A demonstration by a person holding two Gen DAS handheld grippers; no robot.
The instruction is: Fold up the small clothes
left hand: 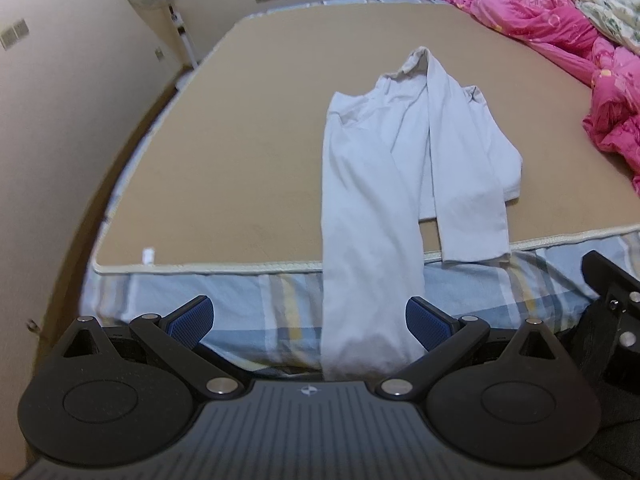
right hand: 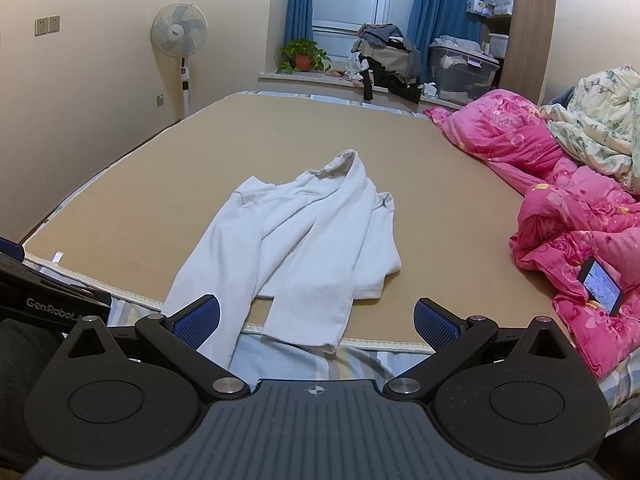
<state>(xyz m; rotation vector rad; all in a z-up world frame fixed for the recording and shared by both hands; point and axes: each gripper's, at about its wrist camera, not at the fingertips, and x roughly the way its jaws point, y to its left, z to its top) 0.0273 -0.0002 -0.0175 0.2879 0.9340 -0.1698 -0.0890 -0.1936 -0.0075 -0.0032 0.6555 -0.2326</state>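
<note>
While both grippers hung at the foot edge of the bed, one white garment lay on the tan mat, sleeves folded inward over the body. Two sleeves counted: one ran past the mat's near border and down over the striped sheet, passing between the pads of the left gripper without touching either; the other ended just over the border.

Left gripper: jaws spread wide, holding nothing. Right gripper: jaws likewise spread, empty, nearest the shorter sleeve's cuff.

Counts beyond the garment, placed relative to it:
- One pink quilt, bunched to the right.
- One pale floral quilt, behind the pink one.
- One phone, screen lit, propped on the pink quilt; screen content too small to read.
- One standing fan, far left against the wall.
- One potted plant on the sill beyond.
- One clear storage bin and one heap of dark clothes on the same sill.
- Two blue curtains.

Writing: "GenRobot" on the left gripper's body, seen at the left edge of the right wrist view.
</note>
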